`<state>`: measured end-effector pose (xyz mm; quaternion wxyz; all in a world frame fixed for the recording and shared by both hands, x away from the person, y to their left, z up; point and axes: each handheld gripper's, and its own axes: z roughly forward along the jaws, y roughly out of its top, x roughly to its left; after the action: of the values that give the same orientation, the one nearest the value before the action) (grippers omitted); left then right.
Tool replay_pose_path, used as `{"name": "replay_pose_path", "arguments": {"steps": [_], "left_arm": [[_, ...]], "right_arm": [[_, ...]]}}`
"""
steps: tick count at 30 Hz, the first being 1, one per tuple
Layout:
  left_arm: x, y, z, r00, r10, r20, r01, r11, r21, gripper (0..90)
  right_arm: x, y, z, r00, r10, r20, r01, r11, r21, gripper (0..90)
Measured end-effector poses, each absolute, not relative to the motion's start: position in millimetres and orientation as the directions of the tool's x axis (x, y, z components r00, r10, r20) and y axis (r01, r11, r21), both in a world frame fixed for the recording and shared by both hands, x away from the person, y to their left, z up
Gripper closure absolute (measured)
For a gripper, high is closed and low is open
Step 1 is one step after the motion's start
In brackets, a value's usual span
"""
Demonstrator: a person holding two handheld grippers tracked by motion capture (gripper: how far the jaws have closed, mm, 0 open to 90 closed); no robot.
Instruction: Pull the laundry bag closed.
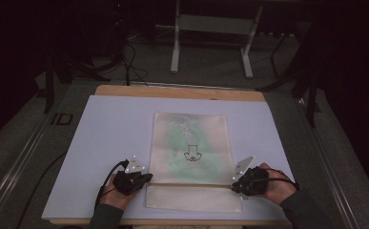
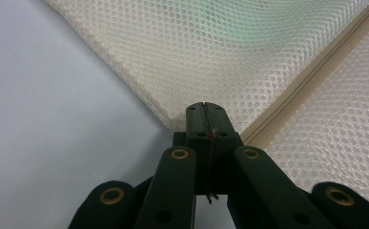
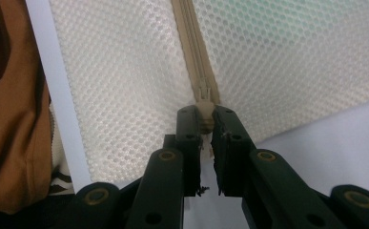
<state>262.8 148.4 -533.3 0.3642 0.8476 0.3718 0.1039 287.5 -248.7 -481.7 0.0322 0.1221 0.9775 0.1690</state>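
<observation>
Your left hand-held gripper [image 2: 205, 110] pinches the corner of the cream mesh zip pouch [image 1: 190, 143] lying on the desk, your right hand-held gripper [image 3: 204, 117] pinches its beige zip pull [image 3: 204, 110], which may slip free if tugged askew.

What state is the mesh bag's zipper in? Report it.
Shut: the zipper teeth run joined ahead of the slider, which the right gripper pinches by its pull.
</observation>
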Motion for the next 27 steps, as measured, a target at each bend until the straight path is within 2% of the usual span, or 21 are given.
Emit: {"name": "replay_pose_path", "arguments": {"steps": [19, 20, 22, 24, 27], "left_arm": [[263, 148, -533, 0.703, 0.706, -0.090, 0.555, -0.464, 0.691, 89.5], [263, 149, -533, 0.701, 0.706, -0.095, 0.557, -0.460, 0.691, 89.4], [262, 149, -533, 0.698, 0.709, -0.099, 0.559, -0.454, 0.694, 89.5], [262, 149, -533, 0.700, 0.708, -0.094, 0.557, -0.458, 0.692, 89.4], [262, 148, -533, 0.699, 0.709, -0.094, 0.558, -0.457, 0.693, 89.4]], "right_arm": [[291, -260, -488, -0.961, 0.276, -0.015, 0.257, 0.912, 0.320, 82.0], [291, -261, -488, -0.959, 0.283, -0.031, 0.260, 0.915, 0.308, 89.4], [294, -268, -491, -0.944, 0.316, -0.096, 0.284, 0.926, 0.250, 90.0], [293, -278, -490, -0.942, 0.333, -0.052, 0.305, 0.909, 0.284, 89.8], [286, -286, -487, -0.939, 0.341, -0.046, 0.312, 0.899, 0.308, 88.6]]}}
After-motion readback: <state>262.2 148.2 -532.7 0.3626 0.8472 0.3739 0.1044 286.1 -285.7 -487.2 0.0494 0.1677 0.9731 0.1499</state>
